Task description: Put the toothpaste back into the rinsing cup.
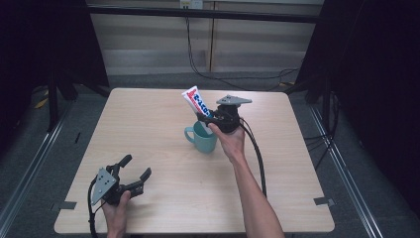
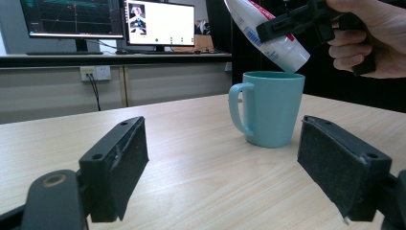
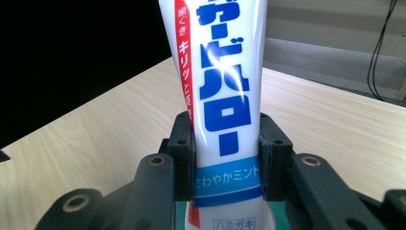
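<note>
A white toothpaste tube (image 1: 196,103) with blue and red print is held tilted, cap end down, over a teal mug (image 1: 203,138) in the middle of the table. My right gripper (image 1: 205,119) is shut on the tube near its lower end; the jaws press both sides of the tube (image 3: 225,110). The tube's cap (image 2: 289,58) hangs just above the mug's rim (image 2: 273,75). My left gripper (image 1: 134,172) rests near the table's front left, open, with nothing between its pads (image 2: 125,160). It faces the mug (image 2: 268,110) from a distance.
The light wooden table (image 1: 148,124) has bare room all around the mug. Black cables trail from both grippers. Monitors (image 2: 158,23) stand on a bench beyond the table's far side. Dark curtains and floor rails flank the table.
</note>
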